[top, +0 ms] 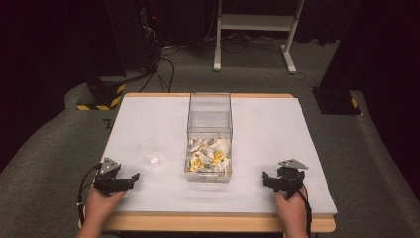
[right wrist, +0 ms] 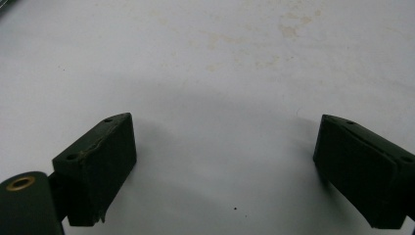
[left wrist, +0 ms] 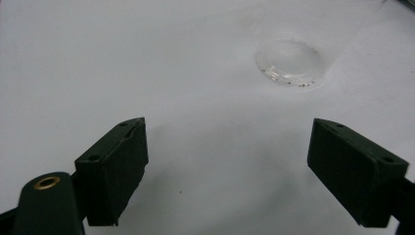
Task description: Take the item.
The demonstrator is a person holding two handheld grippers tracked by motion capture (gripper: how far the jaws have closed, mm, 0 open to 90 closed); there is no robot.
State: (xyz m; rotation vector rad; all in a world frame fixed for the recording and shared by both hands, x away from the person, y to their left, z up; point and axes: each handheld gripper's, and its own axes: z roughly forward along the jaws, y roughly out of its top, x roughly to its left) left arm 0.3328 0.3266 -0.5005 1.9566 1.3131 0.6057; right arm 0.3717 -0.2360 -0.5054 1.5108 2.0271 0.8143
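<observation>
A clear plastic box [top: 209,130] stands upright in the middle of the white table [top: 277,144], its bottom covered with white and yellow pieces [top: 208,154]. A small clear cup [top: 149,152] stands to its left; the left gripper view has the same cup [left wrist: 290,62] ahead and to the right of the jaws. My left gripper [top: 130,179] rests open near the front left edge, nothing between its jaws [left wrist: 227,166]. My right gripper [top: 267,181] sits open near the front right, over bare table [right wrist: 225,166].
Beyond the table's far edge are a white desk frame [top: 257,29], cables [top: 163,64] on the grey carpet and dark stands with yellow-black striped bases [top: 101,99]. Faint brownish stains [right wrist: 288,24] mark the table ahead of the right gripper.
</observation>
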